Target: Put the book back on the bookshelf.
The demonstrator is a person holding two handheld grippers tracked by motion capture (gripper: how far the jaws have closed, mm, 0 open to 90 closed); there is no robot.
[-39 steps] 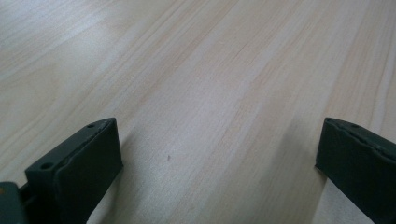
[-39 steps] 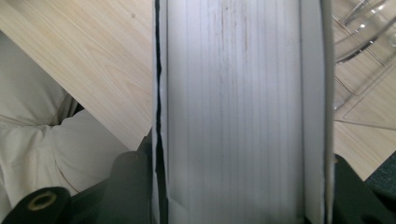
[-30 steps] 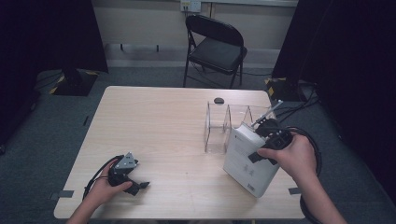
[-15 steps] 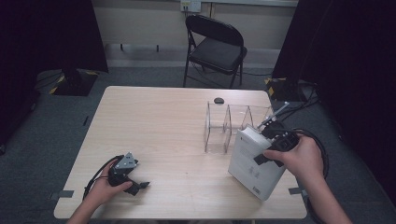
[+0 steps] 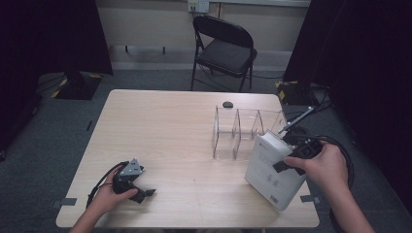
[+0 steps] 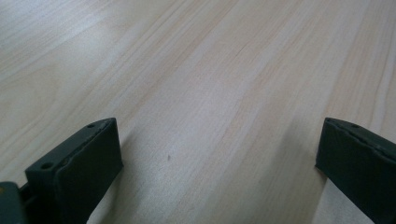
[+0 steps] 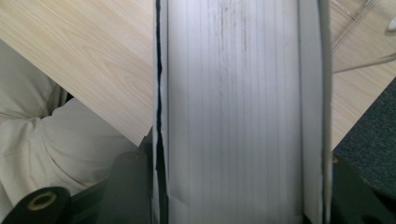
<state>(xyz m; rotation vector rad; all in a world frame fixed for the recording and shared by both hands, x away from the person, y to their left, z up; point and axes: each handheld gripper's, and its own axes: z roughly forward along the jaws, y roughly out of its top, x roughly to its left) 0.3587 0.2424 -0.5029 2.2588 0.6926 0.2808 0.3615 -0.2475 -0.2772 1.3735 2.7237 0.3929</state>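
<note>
right gripper [image 5: 291, 145]: clamping the thick white book [image 5: 272, 167] across its thickness; in the right gripper view the page block [image 7: 238, 112] is sitting between the two black jaws, covers pressed on both sides.
book: being held off the table [image 5: 170, 131], tilted, near the front right corner, lower edge hanging over the tabletop edge area; top end is lying just beside the clear rack's right end.
book cover: white with small dark print, facing left and up in the high view.
clear acrylic rack [image 5: 243, 131]: standing on the right half of the table, upright dividers making several slots, all looking bare from the high view.
left gripper [image 5: 141, 191]: resting on the table near the front left corner, jaws spread wide with bare wood between them in the left gripper view [image 6: 210, 116].
left hand [image 5: 114, 194]: wrapping the gripper body from behind, cable looping off to the left.
small dark object [image 5: 227, 104]: lying on the table behind the rack, near the far edge; too small to tell what it is.
folding chair [image 5: 223, 48]: standing beyond the far edge of the table.
</note>
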